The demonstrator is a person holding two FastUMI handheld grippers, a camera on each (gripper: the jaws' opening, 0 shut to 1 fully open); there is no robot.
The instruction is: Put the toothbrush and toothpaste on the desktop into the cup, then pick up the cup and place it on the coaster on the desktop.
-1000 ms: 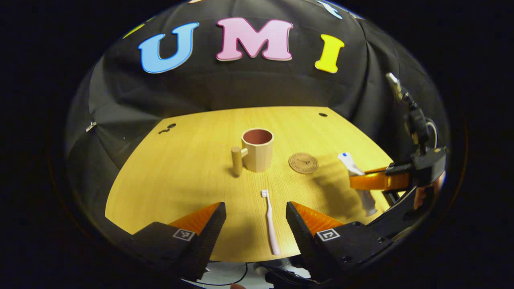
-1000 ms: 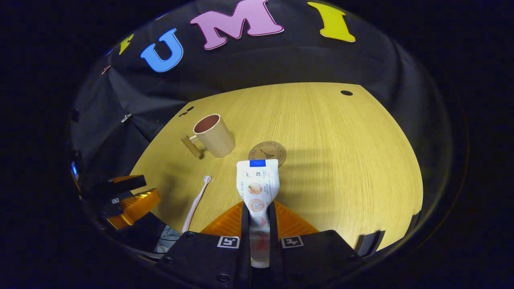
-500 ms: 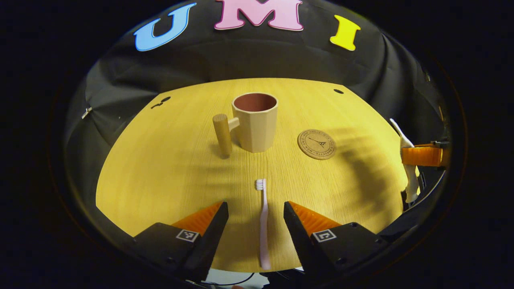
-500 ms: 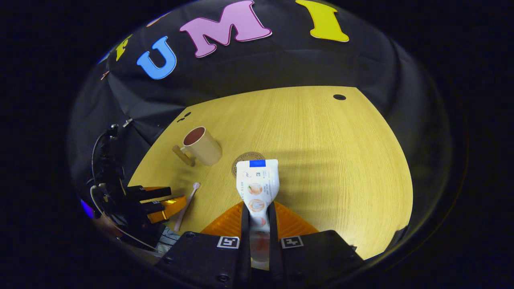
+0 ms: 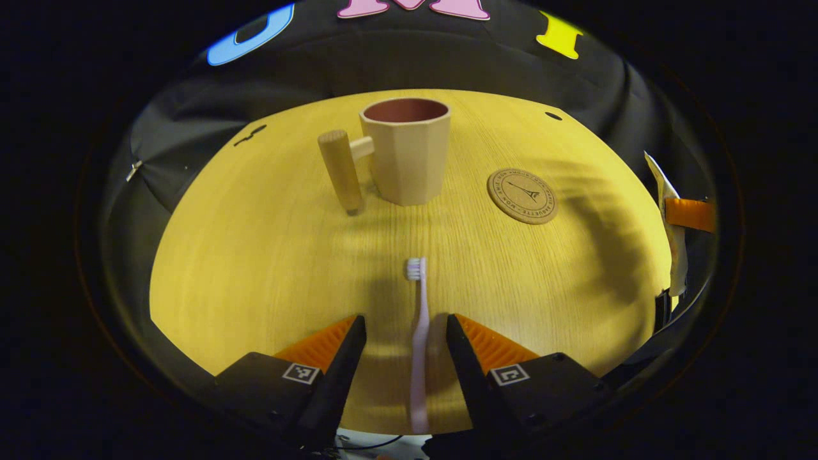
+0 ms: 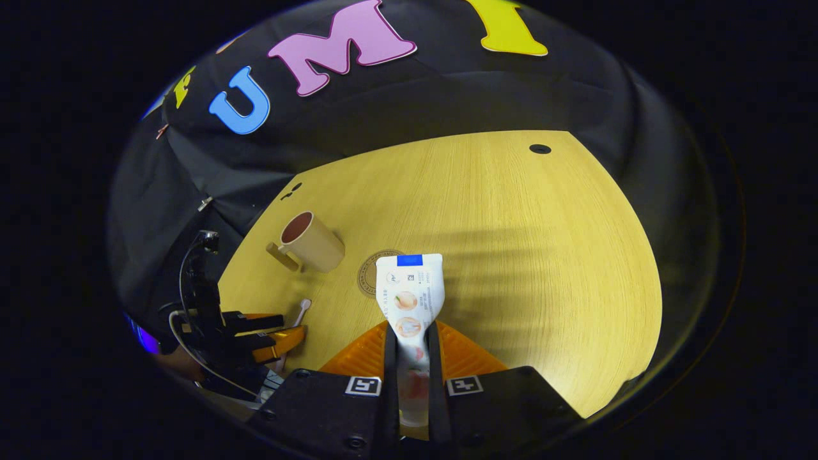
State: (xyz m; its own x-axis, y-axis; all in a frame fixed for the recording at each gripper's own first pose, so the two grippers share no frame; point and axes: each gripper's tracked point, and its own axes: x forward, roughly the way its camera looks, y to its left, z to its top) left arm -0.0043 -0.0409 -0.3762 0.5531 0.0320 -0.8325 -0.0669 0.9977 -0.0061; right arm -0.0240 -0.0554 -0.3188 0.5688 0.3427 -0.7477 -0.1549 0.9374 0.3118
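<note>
Pale wood covers the table (image 5: pixel 255 255), and in the left gripper view a beige cup (image 5: pixel 409 153) stands upright at upper centre, its peg-like handle (image 5: pixel 340 171) pointing to frame left. To the cup's right, a little lower, lies the round coaster (image 5: pixel 523 195), flat and apart from the cup. Below them, at centre frame, the toothbrush (image 5: pixel 418 332) lies flat on the table, bristles toward the cup and handle running down to the near table edge. The left gripper (image 5: pixel 404 335) sits at the bottom of this view with its jaws spread wide; the brush lies in the gap between them, and neither finger touches it. At the far right edge of the same view the toothpaste (image 5: pixel 671 223) shows edge-on, held off the table.

In the right gripper view the right gripper (image 6: pixel 409 345) stands at bottom centre, clamped on the toothpaste (image 6: pixel 409 294); both fingers press the tube's lower part, and its flat crimped end points up the frame. Behind the tube the coaster (image 6: pixel 367 281) peeks out, partly hidden. The cup (image 6: pixel 313 243) stands at centre left. In the lower left the left gripper (image 6: pixel 268 332) sits low by the toothbrush (image 6: pixel 297 312), whose head shows just above it.
</note>
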